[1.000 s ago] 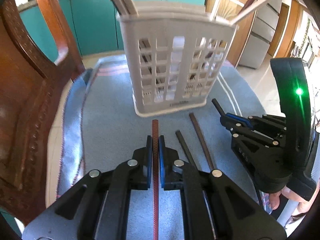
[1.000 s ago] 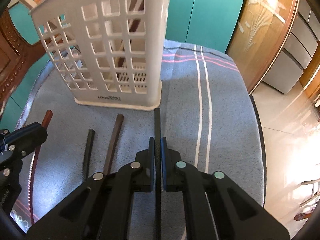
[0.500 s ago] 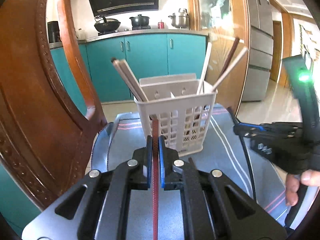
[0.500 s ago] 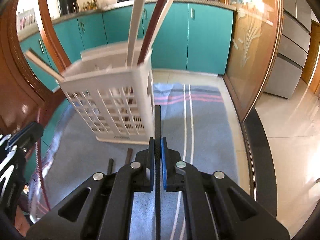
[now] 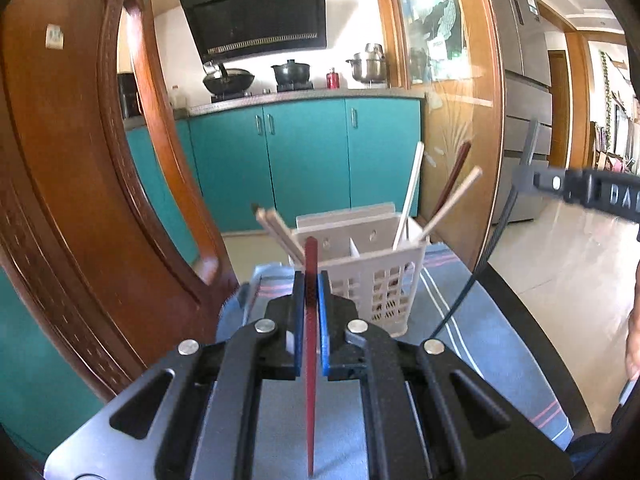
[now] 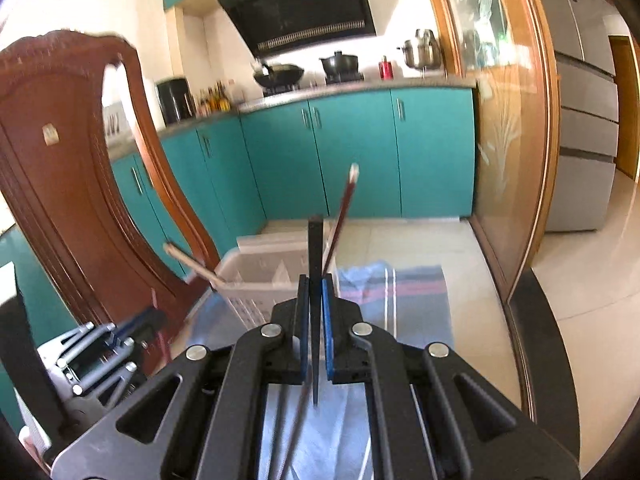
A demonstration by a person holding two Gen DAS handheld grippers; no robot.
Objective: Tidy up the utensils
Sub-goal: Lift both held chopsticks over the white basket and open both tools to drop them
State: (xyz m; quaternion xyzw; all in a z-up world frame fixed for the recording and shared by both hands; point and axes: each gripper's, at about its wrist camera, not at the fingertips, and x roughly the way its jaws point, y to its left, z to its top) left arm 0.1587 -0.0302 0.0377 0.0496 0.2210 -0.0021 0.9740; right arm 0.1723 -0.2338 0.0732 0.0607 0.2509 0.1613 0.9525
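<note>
Only our right wrist view shows two chopsticks (image 6: 294, 424) lying below, while our left gripper (image 5: 311, 300) pinches the red chopstick (image 5: 310, 360) and our right gripper (image 6: 315, 304) the black chopstick (image 6: 315, 320), both pointing forward toward the basket (image 5: 380, 280).

Left gripper (image 5: 311, 300) and right gripper (image 6: 316, 300) both raised, jaws clamped on chopsticks

Kitchen interior, daylit; teal base cabinets (image 5: 308, 160) under a grey counter; black range hood (image 5: 256, 12) above hob with wok (image 5: 229, 80) and pots; carved wooden chair back (image 5: 80, 184) at left; wood-framed glass partition (image 6: 508, 120); steel refrigerator (image 6: 584, 92) at right; pale glossy tiled floor (image 6: 592, 320).
</note>
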